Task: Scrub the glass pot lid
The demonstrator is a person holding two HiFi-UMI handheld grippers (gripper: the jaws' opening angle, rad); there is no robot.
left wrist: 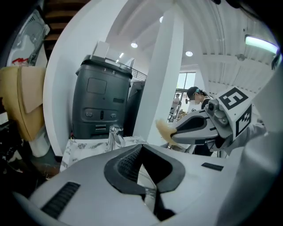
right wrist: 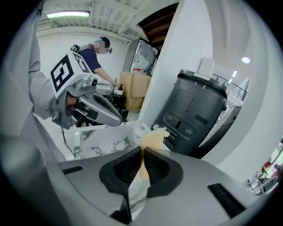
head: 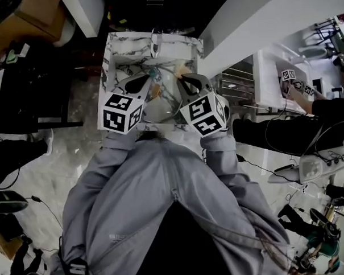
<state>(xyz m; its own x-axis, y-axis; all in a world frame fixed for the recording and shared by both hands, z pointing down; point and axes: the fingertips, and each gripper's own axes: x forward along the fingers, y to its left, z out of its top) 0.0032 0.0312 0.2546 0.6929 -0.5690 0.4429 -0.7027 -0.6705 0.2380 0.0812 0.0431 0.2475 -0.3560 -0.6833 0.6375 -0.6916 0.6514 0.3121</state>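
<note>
In the head view both grippers are raised in front of my grey jacket, above a marble-patterned sink [head: 114,48]. My left gripper [head: 146,78] is shut, and a clear glass edge with a metal rim shows between its jaws [left wrist: 148,185]. This is the glass pot lid [head: 159,109], seen faintly as a round pane below and between the grippers. My right gripper [head: 183,77] is shut on a tan sponge [right wrist: 152,139], which sticks out past its tips [left wrist: 163,129]. The two gripper tips stand close together, side by side.
A chrome faucet [head: 155,46] rises at the sink's back edge. Behind the sink stand a dark grey bin-like unit [left wrist: 101,101] and a white column [left wrist: 161,88]. Another person [head: 330,116] works at a bench to the right. Cables lie on the floor.
</note>
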